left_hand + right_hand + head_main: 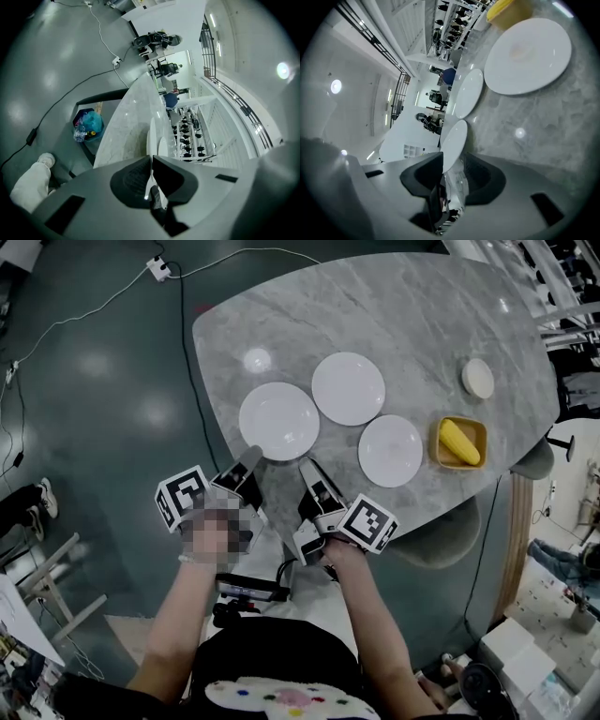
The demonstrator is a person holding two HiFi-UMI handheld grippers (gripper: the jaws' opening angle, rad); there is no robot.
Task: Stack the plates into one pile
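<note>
While left gripper (251,457) clamps round glossy plate (278,418), right gripper (307,466) jaws apart — marble table (422,315)

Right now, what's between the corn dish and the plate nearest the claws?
Another white plate sits there, as the head view shows.

This looks like a big indoor lab or studio hall rather than a home. A marble desk (403,296) stands on a glossy grey floor (94,409). A power strip (157,268) and its cable (84,313) trail at upper left, and metal racks (562,268) crowd the upper right.
</note>
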